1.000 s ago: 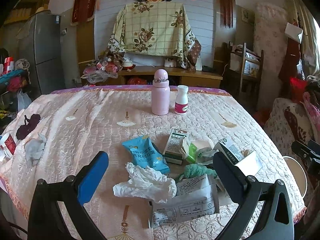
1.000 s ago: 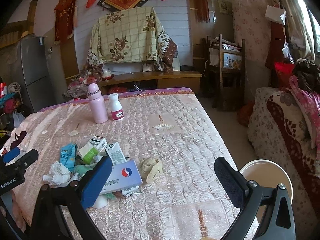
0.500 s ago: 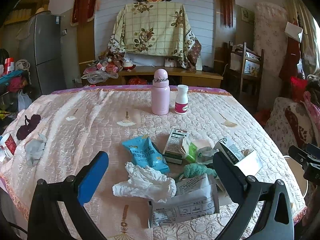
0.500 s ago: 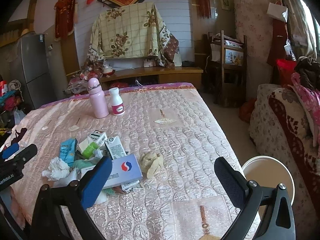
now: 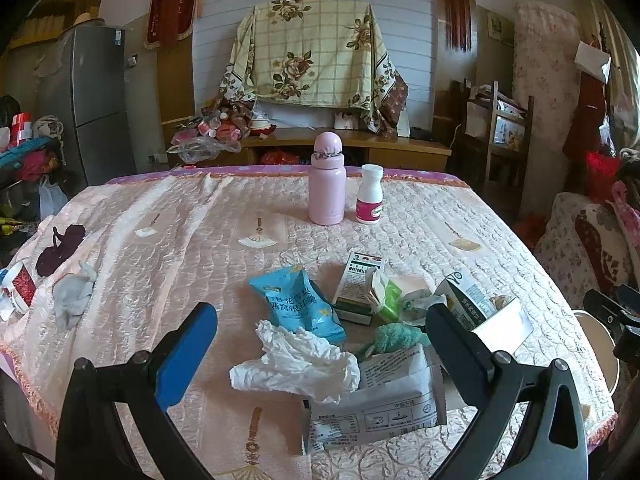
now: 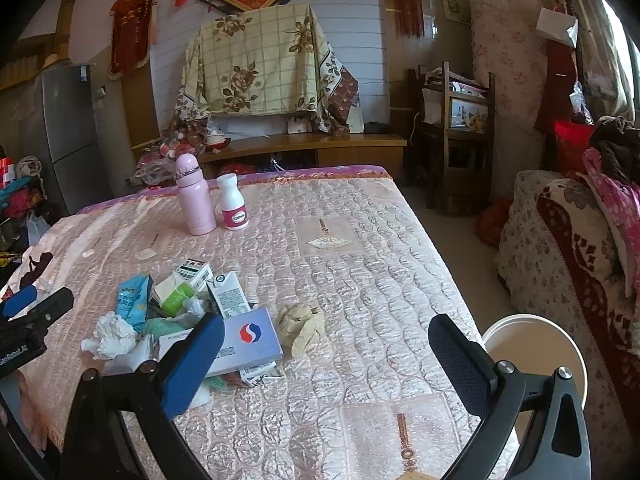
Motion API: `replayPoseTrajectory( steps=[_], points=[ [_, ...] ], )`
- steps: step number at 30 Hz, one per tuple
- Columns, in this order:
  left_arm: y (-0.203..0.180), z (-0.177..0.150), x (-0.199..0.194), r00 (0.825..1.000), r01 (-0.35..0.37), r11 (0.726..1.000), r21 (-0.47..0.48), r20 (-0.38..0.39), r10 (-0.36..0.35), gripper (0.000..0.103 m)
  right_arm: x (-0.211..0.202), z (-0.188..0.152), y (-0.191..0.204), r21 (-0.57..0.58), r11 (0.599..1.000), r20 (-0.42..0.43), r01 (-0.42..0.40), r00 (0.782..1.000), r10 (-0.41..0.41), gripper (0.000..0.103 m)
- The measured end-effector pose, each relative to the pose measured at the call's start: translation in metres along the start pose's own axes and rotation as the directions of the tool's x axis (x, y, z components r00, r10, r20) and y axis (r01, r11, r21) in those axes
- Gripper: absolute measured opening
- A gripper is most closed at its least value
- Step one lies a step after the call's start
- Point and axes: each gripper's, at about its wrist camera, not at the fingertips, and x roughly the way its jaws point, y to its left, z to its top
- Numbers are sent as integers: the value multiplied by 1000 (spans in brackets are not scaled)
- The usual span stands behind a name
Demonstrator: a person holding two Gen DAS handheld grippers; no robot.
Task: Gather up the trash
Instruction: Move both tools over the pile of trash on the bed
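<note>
Left gripper (image 5: 320, 344) spread wide, low in the frame, straddling the tissue (image 5: 296, 364) at lower centre. Best to drop straight down and pinch its bulk, clear of the blue packet (image 5: 298, 304). Right gripper (image 6: 324, 354) spread too, empty; bin (image 6: 560, 344) lower right.

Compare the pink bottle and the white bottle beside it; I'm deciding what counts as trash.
The pink bottle is taller, plain pink, with a domed cap; the white bottle is shorter, white, with a flat cap and a magenta label. Both stand upright, side by side, far from the litter pile.
</note>
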Motion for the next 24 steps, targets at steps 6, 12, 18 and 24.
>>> replayPoseTrajectory(
  steps=[6, 12, 18, 24],
  points=[
    [3, -2, 3, 1000, 3, 1000, -6, -13, -3, 103, -1, 0, 0, -3, 1000, 1, -4, 1000, 4, 103],
    [6, -2, 2, 1000, -16, 1000, -4, -7, 16, 103, -2, 1, 2, -2, 1000, 3, -24, 1000, 24, 103],
    [10, -3, 4, 1000, -16, 1000, -14, -13, 15, 103, 1, -1, 6, -12, 999, -12, -48, 999, 48, 103],
    [21, -4, 7, 1000, -8, 1000, -14, -27, 8, 103, 6, -2, 10, -30, 998, -34, -59, 998, 58, 103]
  ],
)
